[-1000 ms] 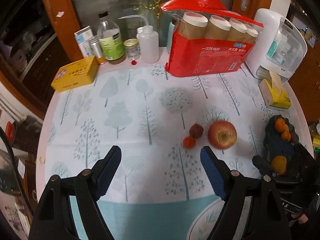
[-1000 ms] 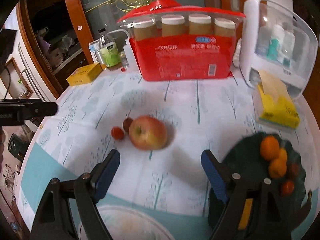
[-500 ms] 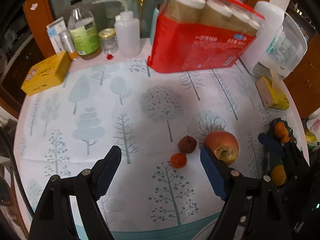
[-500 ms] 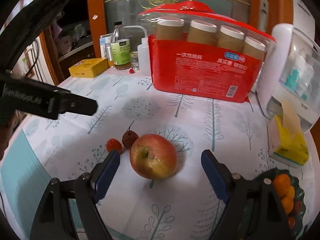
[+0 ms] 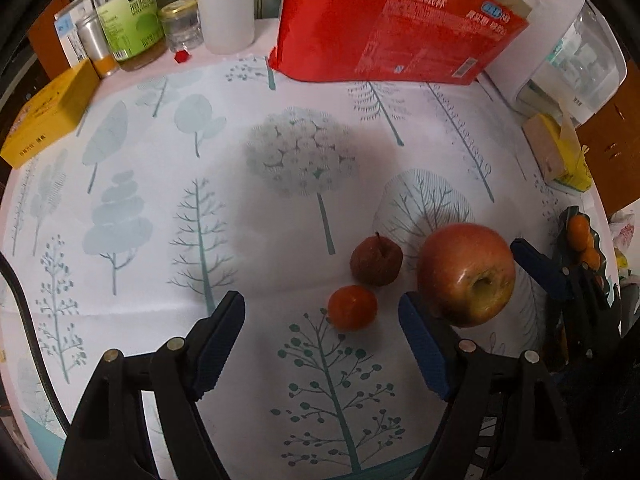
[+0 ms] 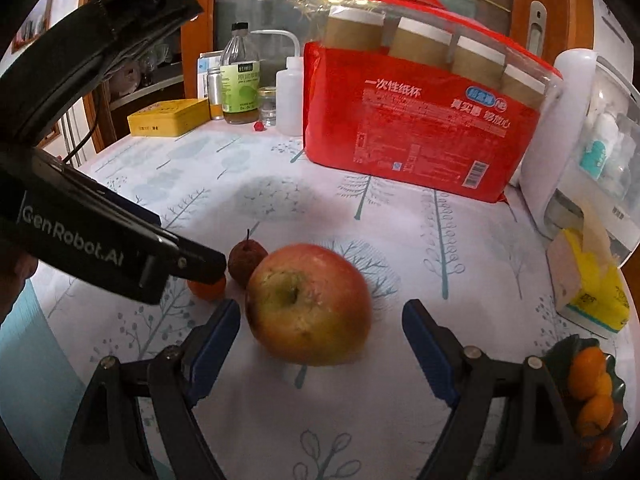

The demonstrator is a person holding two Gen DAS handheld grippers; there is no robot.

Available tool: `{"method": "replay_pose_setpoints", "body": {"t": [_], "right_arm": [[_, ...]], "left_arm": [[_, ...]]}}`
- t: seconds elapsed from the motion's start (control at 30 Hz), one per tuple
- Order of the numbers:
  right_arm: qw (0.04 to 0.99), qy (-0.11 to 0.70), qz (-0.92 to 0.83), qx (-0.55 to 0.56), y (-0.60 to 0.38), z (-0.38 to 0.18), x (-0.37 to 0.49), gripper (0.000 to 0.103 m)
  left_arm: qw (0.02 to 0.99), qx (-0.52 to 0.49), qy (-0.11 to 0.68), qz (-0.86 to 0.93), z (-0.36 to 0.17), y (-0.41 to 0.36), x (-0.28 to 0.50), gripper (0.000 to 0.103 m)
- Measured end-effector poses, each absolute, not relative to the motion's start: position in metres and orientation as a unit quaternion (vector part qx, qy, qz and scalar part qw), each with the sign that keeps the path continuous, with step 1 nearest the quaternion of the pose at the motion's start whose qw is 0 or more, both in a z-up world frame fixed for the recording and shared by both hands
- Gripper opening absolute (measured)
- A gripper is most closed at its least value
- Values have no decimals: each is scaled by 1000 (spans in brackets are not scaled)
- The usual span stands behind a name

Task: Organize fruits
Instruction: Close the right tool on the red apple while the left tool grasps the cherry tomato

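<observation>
Right gripper (image 6: 321,336) spread wide, blue fingers either side of a large apple (image 6: 308,304) without touching it. Left gripper (image 5: 322,334) also spread wide, framing a small orange fruit (image 5: 353,307) beside a shrivelled dark red fruit (image 5: 376,261). All three fruits clustered toward the near edge of the tree-print tablecloth (image 5: 168,184). Dark green dish (image 6: 560,356) of oranges at the near right edge. Red cup pack (image 6: 416,120) along the far edge.
</observation>
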State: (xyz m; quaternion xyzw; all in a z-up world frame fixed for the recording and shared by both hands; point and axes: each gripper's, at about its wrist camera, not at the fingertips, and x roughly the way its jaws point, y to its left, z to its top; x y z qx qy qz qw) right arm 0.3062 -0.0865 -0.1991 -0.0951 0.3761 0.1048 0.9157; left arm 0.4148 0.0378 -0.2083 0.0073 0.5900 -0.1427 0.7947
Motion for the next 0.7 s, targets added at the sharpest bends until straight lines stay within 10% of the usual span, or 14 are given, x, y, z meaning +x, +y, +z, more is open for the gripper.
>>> {"method": "replay_pose_setpoints", "body": {"t": [0.7], "right_arm": [[912,385,107,-98,-82,-205,311,70]], "left_arm": [[789,-30,586,-179,-221,33,416,26]]}}
